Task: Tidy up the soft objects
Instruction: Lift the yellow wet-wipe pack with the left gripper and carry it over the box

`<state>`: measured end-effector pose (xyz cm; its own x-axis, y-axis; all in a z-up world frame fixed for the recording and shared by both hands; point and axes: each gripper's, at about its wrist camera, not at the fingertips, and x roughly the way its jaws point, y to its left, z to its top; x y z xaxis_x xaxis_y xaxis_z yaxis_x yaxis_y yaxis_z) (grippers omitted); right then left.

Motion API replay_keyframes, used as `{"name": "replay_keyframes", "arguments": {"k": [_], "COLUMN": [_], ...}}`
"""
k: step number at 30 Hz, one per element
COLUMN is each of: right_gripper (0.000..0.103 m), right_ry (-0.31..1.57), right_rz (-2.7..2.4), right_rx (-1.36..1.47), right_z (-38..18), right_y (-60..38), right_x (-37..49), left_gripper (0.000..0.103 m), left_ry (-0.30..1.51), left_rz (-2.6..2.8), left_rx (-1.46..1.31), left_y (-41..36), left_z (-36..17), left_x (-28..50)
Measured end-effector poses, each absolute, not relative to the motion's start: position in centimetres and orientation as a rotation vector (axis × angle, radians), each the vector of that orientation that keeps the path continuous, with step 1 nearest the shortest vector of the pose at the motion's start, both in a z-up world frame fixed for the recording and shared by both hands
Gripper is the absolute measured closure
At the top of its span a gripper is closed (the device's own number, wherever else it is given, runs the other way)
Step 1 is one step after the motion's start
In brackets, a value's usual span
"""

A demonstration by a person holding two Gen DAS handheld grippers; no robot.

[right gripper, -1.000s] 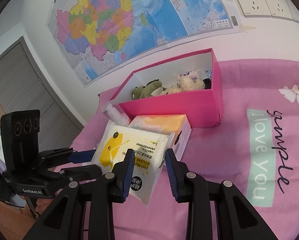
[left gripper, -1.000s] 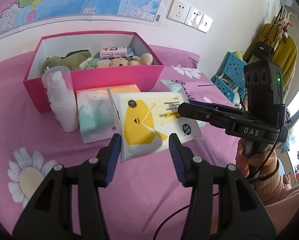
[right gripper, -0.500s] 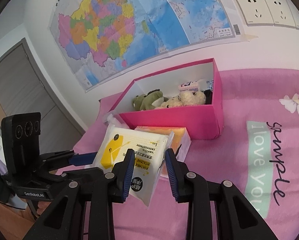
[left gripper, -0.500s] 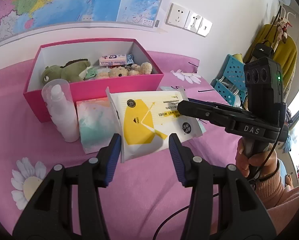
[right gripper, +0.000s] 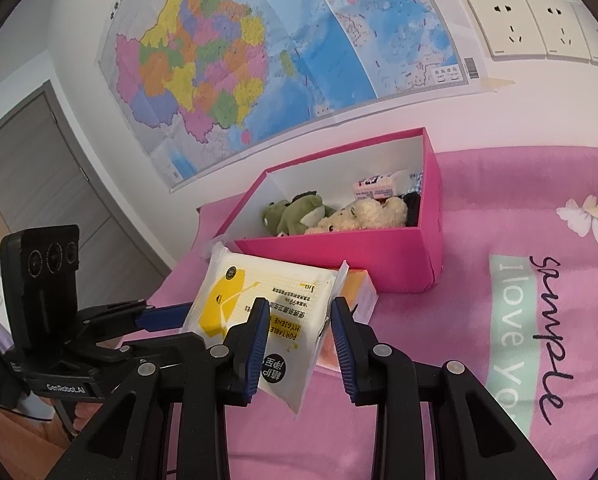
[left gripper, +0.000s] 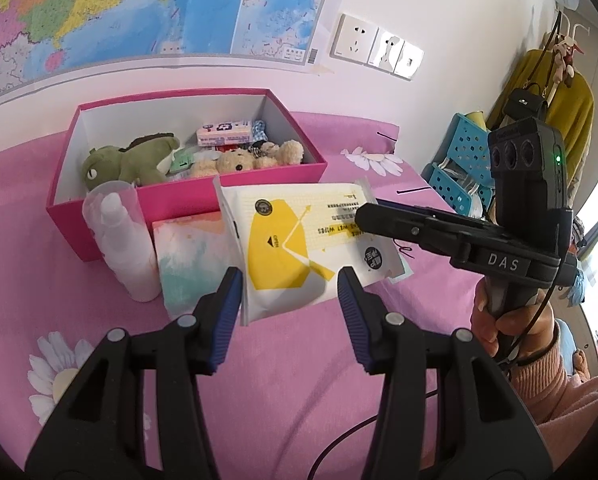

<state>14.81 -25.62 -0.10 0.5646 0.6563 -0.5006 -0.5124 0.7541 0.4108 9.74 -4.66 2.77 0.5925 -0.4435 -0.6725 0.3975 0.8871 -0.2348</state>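
Observation:
A white and yellow wet wipes pack point(left gripper: 295, 236) hangs in the air in front of the pink box point(left gripper: 187, 188), held at both ends. My left gripper point(left gripper: 289, 292) is shut on its near end, one blue pad on each side. My right gripper point(right gripper: 299, 328) is shut on the other end point(right gripper: 275, 304); in the left wrist view it reaches in from the right point(left gripper: 363, 216). The box point(right gripper: 339, 256) holds a green plush toy point(left gripper: 131, 158), a teddy bear point(left gripper: 235, 162) and small packets.
A pastel tissue pack point(left gripper: 191, 252) and a white spray bottle point(left gripper: 119, 236) stand against the box's front wall, just under the wipes. A pink flowered sheet point(left gripper: 59, 280) covers the surface. A blue crate point(left gripper: 455, 168) and a yellow garment point(left gripper: 559, 108) are off to the right.
Both grippers have kept their hold on the wipes pack and carried it slightly upward. More of the box's inside shows now.

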Motion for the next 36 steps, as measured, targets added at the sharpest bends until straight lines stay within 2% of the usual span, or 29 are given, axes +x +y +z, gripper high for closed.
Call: {"name": "replay_keyframes", "arguments": {"k": [36], "right_gripper": [0.071], "right_ry": [0.623], "right_rz": [0.688], "right_rx": [0.219], "right_z": [2.1], "right_y": [-25.0], "right_x": [17.0], "left_gripper": [0.052], "left_ry": [0.743], "left_rz": [-0.448], "left_rx": [-0.043], "left_y": [-4.7], "left_z": [4.3], "left_x": [12.0]}}
